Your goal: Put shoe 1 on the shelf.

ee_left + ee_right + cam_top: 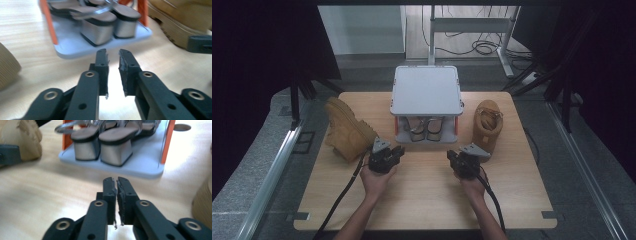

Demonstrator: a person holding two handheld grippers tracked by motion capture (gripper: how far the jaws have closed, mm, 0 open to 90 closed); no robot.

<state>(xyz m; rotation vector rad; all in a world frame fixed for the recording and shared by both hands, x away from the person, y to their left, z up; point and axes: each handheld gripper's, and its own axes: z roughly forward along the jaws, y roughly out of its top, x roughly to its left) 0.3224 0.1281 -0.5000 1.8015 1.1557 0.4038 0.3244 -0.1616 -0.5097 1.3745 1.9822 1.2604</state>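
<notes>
A small grey rack (427, 90) with orange posts stands at the table's middle back, with a pair of silver block-heeled sandals (424, 129) on its lower shelf. A tan boot (347, 130) lies left of the rack, and its mate (487, 125) stands to the right. My left gripper (398, 150) is held just in front of the rack's left corner, and its jaws (113, 53) stand a little apart with nothing between them. My right gripper (452, 155) is held in front of the right corner, its jaws (117, 180) parted by a narrow slit and empty. Both point at the sandals (110, 22) (110, 145).
The wooden table (427, 200) has bare room in front of both hands. Cables trail from each gripper toward the front edge. Dark curtains and metal rails flank the table. A desk frame (472, 25) stands behind it.
</notes>
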